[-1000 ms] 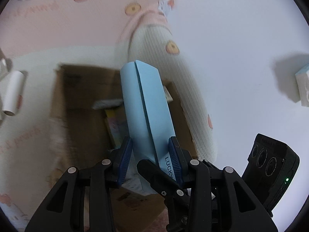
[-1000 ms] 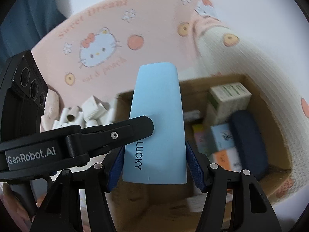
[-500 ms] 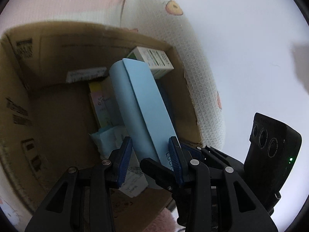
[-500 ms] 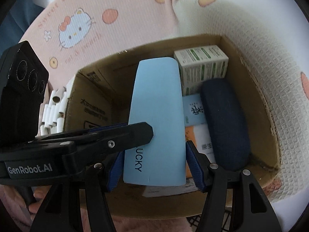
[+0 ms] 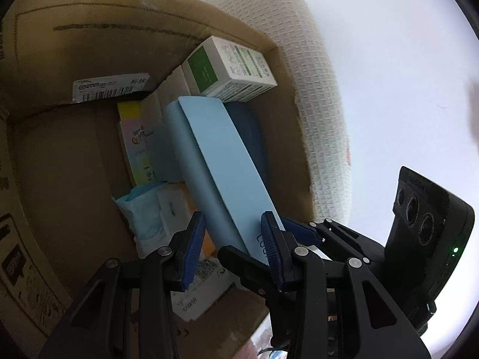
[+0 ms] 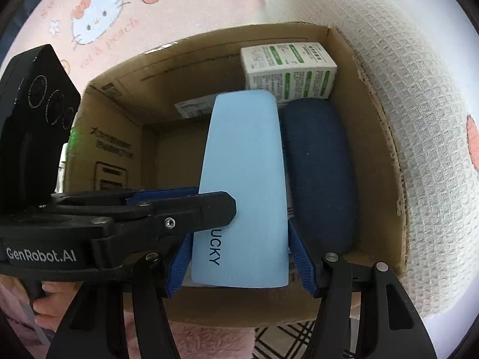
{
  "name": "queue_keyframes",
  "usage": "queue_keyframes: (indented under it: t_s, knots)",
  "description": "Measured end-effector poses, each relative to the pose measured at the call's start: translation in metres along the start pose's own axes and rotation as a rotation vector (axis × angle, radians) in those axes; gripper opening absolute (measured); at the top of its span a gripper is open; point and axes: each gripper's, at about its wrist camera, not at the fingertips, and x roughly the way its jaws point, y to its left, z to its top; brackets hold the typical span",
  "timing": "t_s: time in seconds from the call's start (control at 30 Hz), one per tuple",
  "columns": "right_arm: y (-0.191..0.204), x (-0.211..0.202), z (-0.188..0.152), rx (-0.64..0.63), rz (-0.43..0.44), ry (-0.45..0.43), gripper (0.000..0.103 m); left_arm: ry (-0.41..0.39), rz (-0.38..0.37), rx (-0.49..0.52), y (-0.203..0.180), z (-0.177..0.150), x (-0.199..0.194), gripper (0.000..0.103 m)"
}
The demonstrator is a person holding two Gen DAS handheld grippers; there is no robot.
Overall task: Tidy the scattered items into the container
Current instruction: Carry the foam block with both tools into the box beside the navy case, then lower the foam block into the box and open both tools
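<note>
— Since a second ago, what moved?
— Both grippers sank toward the cardboard box (image 6: 374,137), which now fills each view; earlier the pink blanket (image 6: 185,6) dominated.
— Where is the light blue case (image 6: 245,185)?
— Inside the box's opening, beside a navy case (image 6: 317,173), below a green-and-white carton (image 6: 287,71).
— And the jaws?
— Right gripper (image 6: 239,257) clamps the case's sides; left gripper (image 5: 232,246) clamps it top and bottom.

My ribbed blue pads (image 6: 301,257) grip a smooth matt light-blue case (image 6: 244,179); below, a rough corrugated cardboard box (image 6: 380,137), a navy cloth-textured case (image 6: 317,173), a waffle-weave blanket (image 6: 419,95).
</note>
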Motion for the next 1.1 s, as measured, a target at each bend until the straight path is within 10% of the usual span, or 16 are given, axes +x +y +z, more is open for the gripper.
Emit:
queue_keyframes:
  t_s: [0.6, 0.83, 1.1]
  knots:
    - [-0.019, -0.008, 0.001, -0.075, -0.076, 0.089, 0.06, 0.061, 0.053, -0.039, 0.014, -0.004, 0.02, 0.034]
    - [-0.025, -0.007, 0.002, -0.017, -0.083, 0.084, 0.033, -0.024, 0.087, -0.027, 0.013, -0.011, -0.004, 0.045]
    - [-0.011, 0.005, 0.013, -0.046, -0.104, 0.084, 0.033, -0.036, 0.148, -0.002, 0.014, -0.018, 0.001, 0.01]
